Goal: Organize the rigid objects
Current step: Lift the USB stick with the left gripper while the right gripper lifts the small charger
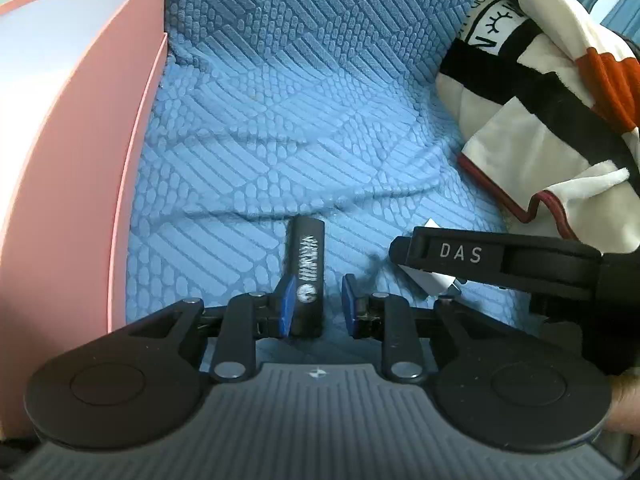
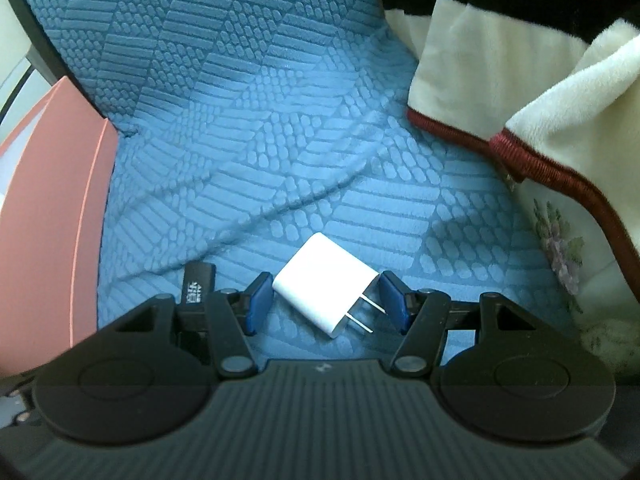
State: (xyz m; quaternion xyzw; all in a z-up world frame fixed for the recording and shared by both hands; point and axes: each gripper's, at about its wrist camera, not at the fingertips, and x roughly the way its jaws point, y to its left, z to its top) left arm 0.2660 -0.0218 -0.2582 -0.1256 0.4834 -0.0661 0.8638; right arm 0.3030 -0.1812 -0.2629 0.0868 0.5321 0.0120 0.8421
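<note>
A black stick-shaped device (image 1: 307, 268) with white print lies on the blue textured cover between the blue pads of my left gripper (image 1: 318, 304). The jaws are open, the left pad beside it, the right pad apart. It also shows in the right wrist view (image 2: 197, 280). A white plug adapter (image 2: 325, 285) with two metal prongs lies between the open pads of my right gripper (image 2: 325, 306), touching neither. In the left wrist view the right gripper's finger marked DAS (image 1: 460, 254) covers most of the adapter (image 1: 430, 280).
A pink open box (image 1: 80, 152) stands at the left, also in the right wrist view (image 2: 52, 220). A cream, black and red blanket (image 1: 552, 92) is bunched at the right, with its red-edged hem (image 2: 532, 152) near my right gripper.
</note>
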